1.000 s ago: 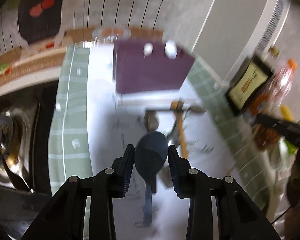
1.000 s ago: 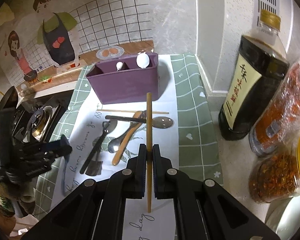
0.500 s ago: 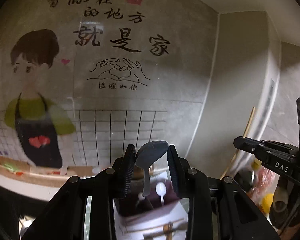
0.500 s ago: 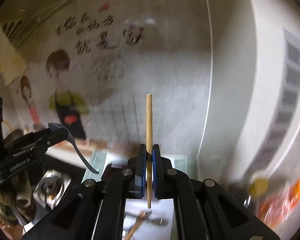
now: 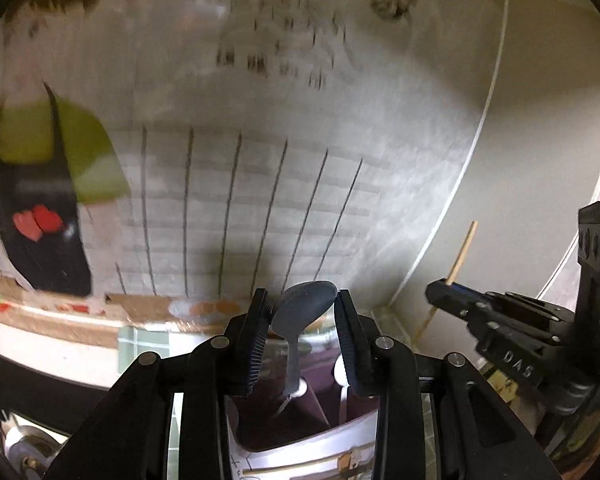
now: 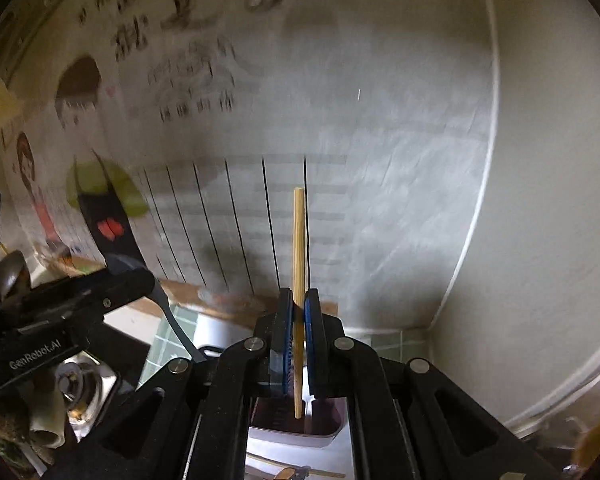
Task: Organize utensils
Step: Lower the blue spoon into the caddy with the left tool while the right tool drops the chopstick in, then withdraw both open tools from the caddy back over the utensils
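Note:
My left gripper (image 5: 302, 320) is shut on a dark blue spoon (image 5: 304, 307), bowl up, handle hanging down over the purple utensil holder (image 5: 284, 416). White spoons (image 5: 339, 372) stand in the holder. My right gripper (image 6: 299, 320) is shut on a wooden chopstick (image 6: 299, 240), held upright above the purple holder (image 6: 324, 416). The right gripper also shows in the left wrist view (image 5: 440, 292) at the right, with the chopstick (image 5: 462, 252). The left gripper with the spoon handle (image 6: 176, 320) shows at the left of the right wrist view.
A wall with a cartoon decal and grid lines (image 5: 220, 160) fills the background. A gas stove burner (image 6: 76, 384) lies at lower left. More utensils, including a chopstick (image 5: 300, 466), lie on the white mat in front of the holder. A green checked mat (image 6: 172, 344) covers the counter.
Both grippers have lifted from the counter and tilted up to face the wall, then come down closer to the purple holder. Each still holds its utensil.

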{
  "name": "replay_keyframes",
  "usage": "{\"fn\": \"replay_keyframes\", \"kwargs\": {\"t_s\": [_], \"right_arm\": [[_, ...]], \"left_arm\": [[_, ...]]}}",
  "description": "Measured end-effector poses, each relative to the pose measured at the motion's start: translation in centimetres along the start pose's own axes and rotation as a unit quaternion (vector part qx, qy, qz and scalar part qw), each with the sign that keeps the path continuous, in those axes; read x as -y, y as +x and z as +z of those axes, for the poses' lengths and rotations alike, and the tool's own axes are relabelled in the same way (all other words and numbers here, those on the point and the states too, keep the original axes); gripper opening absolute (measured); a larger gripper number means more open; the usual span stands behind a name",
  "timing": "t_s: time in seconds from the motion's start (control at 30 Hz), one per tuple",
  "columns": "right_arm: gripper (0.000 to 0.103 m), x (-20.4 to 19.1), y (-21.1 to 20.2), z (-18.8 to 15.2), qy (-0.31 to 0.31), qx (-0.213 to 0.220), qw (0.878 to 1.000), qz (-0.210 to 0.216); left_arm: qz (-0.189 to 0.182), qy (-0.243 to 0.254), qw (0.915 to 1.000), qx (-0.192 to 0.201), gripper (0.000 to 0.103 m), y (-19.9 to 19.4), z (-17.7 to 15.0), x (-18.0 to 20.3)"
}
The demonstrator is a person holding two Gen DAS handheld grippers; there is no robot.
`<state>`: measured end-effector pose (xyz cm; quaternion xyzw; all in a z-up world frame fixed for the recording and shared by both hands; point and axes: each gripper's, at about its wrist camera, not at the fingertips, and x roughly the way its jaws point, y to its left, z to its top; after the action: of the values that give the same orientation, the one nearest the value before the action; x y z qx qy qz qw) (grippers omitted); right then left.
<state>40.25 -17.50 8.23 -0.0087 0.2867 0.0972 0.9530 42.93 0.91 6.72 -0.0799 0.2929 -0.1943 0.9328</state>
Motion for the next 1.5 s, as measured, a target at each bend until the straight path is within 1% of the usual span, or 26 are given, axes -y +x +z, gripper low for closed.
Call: {"fn": "replay_keyframes", "kwargs": {"t_s": [0.03,0.07,0.1,0.13,0.17,0.2,0.27,0.37,0.43,0.5,0.53,0.57,0.63,0.7,0.77,0.8,0.83,0.93,0.97,1.07,1.13,1.3,1.37,1.43,1.5], "right_arm": [[0.008,0.1,0.8,-0.5,-0.001,-0.011,1.000,0.009],[0.011,0.1,1.5,-1.1,-0.002,-0.023,0.999,0.026],[0.027,0.2,1.9,-1.6,-0.005,-0.035,0.999,0.032],[0.054,0.3,2.1,-2.1,-0.007,-0.040,0.999,0.027],[0.062,0.4,2.1,-2.5,-0.009,-0.036,0.999,0.016],[0.065,0.5,1.8,-3.1,-0.016,-0.029,0.999,0.002],[0.065,1.3,1.6,-4.2,-0.023,-0.037,0.999,-0.013],[0.065,3.1,2.0,-6.0,-0.010,-0.063,0.998,-0.024],[0.065,4.2,2.9,-7.8,0.001,-0.094,0.995,-0.025],[0.065,5.1,3.9,-9.8,0.014,-0.124,0.992,-0.026],[0.065,5.5,4.5,-11.1,0.023,-0.142,0.989,-0.024],[0.065,5.8,5.2,-12.3,0.032,-0.160,0.986,-0.018],[0.065,6.0,6.2,-14.3,0.041,-0.182,0.982,-0.014],[0.064,6.2,7.4,-15.9,0.048,-0.199,0.979,-0.015],[0.040,6.3,8.6,-17.1,0.057,-0.212,0.975,-0.019],[0.016,6.3,9.4,-17.8,0.062,-0.223,0.973,-0.019],[0.006,6.4,10.1,-18.5,0.070,-0.235,0.969,-0.016],[0.006,6.1,10.8,-19.9,0.066,-0.243,0.967,-0.023],[0.006,5.8,10.3,-20.1,0.062,-0.237,0.969,-0.026],[0.007,5.0,9.0,-21.0,0.061,-0.247,0.967,-0.006],[0.007,4.1,7.4,-21.9,0.048,-0.250,0.967,0.005],[0.007,2.3,3.9,-24.8,0.031,-0.277,0.960,0.036],[0.007,1.3,2.1,-25.8,0.019,-0.285,0.957,0.048],[0.007,0.5,0.6,-26.8,0.009,-0.295,0.953,0.069],[0.007,-0.2,-0.4,-26.5,-0.011,-0.285,0.956,0.064]], "left_arm": [[-0.005,-0.002,0.9999,-0.013,0.049,0.7,-0.3,-0.2],[-0.008,-0.006,0.9995,-0.031,0.056,1.7,-0.8,-0.5],[-0.006,-0.007,0.9990,-0.043,0.063,2.4,-1.3,-0.7],[-0.002,-0.006,0.9988,-0.048,0.063,2.8,-1.8,-0.9],[0.004,-0.006,0.9985,-0.054,0.063,3.0,-2.3,-1.1],[0.007,-0.009,0.9983,-0.057,0.063,3.0,-2.7,-1.4],[0.013,-0.023,0.9975,-0.066,0.063,2.6,-3.5,-2.1],[0.024,-0.035,0.9956,-0.083,0.067,1.5,-5.1,-2.9],[0.035,-0.033,0.9939,-0.100,0.070,0.3,-7.2,-3.3],[0.040,-0.029,0.9924,-0.112,0.070,-0.8,-9.2,-3.5],[0.044,-0.028,0.9909,-0.124,0.071,-1.5,-10.7,-3.6],[0.046,-0.029,0.9901,-0.130,0.071,-1.9,-11.5,-3.7],[0.058,-0.036,0.9876,-0.141,0.073,-3.2,-14.4,-4.1],[0.065,-0.047,0.9850,-0.153,0.074,-3.9,-16.6,-4.6],[0.062,-0.063,0.9807,-0.174,0.074,-4.5,-18.8,-5.1],[0.063,-0.070,0.9782,-0.185,0.074,-4.7,-19.8,-5.4],[0.069,-0.075,0.9752,-0.197,0.074,-5.0,-20.9,-5.7],[0.080,-0.081,0.9705,-0.212,0.074,-5.8,-22.9,-6.4],[0.085,-0.087,0.9680,-0.220,0.074,-6.1,-23.6,-6.8],[0.091,-0.100,0.9632,-0.233,0.074,-6.5,-24.7,-7.4],[0.091,-0.111,0.9609,-0.237,0.074,-6.8,-25.2,-7.8],[0.081,-0.127,0.9594,-0.238,0.075,-7.6,-25.6,-8.0],[0.078,-0.129,0.9600,-0.236,0.076,-8.0,-25.6,-8.0],[0.077,-0.132,0.9599,-0.235,0.080,-8.3,-25.7,-8.1],[0.078,-0.136,0.9589,-0.236,0.081,-8.5,-25.8,-8.3]]}}
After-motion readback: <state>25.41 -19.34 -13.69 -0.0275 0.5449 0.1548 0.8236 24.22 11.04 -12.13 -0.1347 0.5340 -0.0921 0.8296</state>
